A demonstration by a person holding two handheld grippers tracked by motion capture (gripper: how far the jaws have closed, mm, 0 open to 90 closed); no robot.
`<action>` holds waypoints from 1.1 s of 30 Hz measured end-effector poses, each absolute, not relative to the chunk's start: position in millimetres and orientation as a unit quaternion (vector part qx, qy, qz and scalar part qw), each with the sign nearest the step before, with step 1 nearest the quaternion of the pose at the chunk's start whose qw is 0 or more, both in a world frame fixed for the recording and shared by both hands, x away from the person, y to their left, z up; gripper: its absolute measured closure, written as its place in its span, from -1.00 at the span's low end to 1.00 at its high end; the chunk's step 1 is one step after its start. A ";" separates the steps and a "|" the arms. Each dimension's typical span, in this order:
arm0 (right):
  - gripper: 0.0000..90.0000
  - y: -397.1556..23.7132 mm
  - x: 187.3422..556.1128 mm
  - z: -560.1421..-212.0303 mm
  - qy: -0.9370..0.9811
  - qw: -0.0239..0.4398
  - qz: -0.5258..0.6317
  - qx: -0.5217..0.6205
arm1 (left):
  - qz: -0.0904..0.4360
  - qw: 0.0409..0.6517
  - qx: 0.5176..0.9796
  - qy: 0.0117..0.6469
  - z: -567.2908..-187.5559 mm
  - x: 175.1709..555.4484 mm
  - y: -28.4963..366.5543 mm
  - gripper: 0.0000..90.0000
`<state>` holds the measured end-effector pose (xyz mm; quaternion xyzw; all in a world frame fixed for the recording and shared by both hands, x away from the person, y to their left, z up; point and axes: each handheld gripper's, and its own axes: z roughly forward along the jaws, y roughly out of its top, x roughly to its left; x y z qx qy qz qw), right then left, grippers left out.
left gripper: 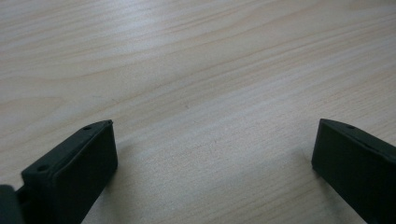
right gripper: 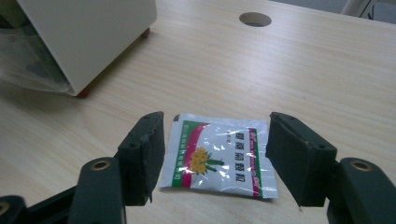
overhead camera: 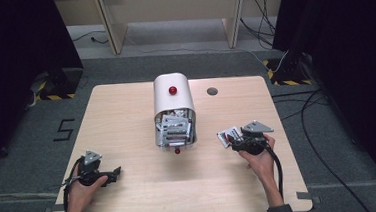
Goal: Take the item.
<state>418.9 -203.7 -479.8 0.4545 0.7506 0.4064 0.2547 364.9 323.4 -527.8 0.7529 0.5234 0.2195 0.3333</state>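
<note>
Right gripper view shows the right gripper (right gripper: 212, 154) with jaws apart, the sachet (right gripper: 219, 156) lying flat between them on the pale wooden table (right gripper: 289, 70), untouched. Beyond its left jaw stands the white container (right gripper: 88, 32); a round hole (right gripper: 255, 19) lies farther ahead. Over bare wood, the left gripper (left gripper: 212, 154) also gapes wide, on grey carpet (overhead camera: 23, 147) flanked by dark curtains (overhead camera: 356, 34).

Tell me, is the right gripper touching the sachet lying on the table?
Apart. In the right gripper view the sachet lies flat on the table between the right gripper's open jaws, with bare wood showing on each side.

Black hand-held gripper (overhead camera: 232, 140) with grey three-cornered plate and trailing black cable
</note>
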 end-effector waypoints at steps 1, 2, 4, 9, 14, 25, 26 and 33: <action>-0.18 -203.4 418.3 -479.1 0.752 0.253 0.409 0.452 | 0.220 0.333 0.753 0.523 -527.8 364.9 323.4 -1.00; -0.20 -202.8 417.1 -478.2 0.752 0.250 0.410 0.452 | 0.219 0.333 0.753 0.523 -527.8 364.9 323.4 -1.00; -0.24 -201.3 413.7 -476.1 0.754 0.247 0.410 0.451 | 0.220 0.334 0.753 0.523 -527.8 364.9 323.5 -1.00; -0.26 -200.4 410.3 -474.2 0.756 0.246 0.411 0.447 | 0.220 0.334 0.753 0.523 -527.8 364.9 323.5 -1.00; -0.27 -198.7 406.4 -473.6 0.756 0.243 0.412 0.446 | 0.220 0.334 0.753 0.523 -527.9 364.9 323.5 -1.00; -0.28 -195.8 398.1 -472.1 0.757 0.238 0.418 0.443 | 0.219 0.334 0.753 0.523 -527.8 364.9 323.5 -1.00; -0.28 -195.7 397.1 -472.3 0.757 0.238 0.418 0.443 | 0.219 0.334 0.753 0.523 -527.8 364.9 323.5 -1.00; -0.38 -194.2 392.1 -473.5 0.760 0.236 0.413 0.443 | 0.219 0.334 0.753 0.523 -527.8 364.9 323.5 -1.00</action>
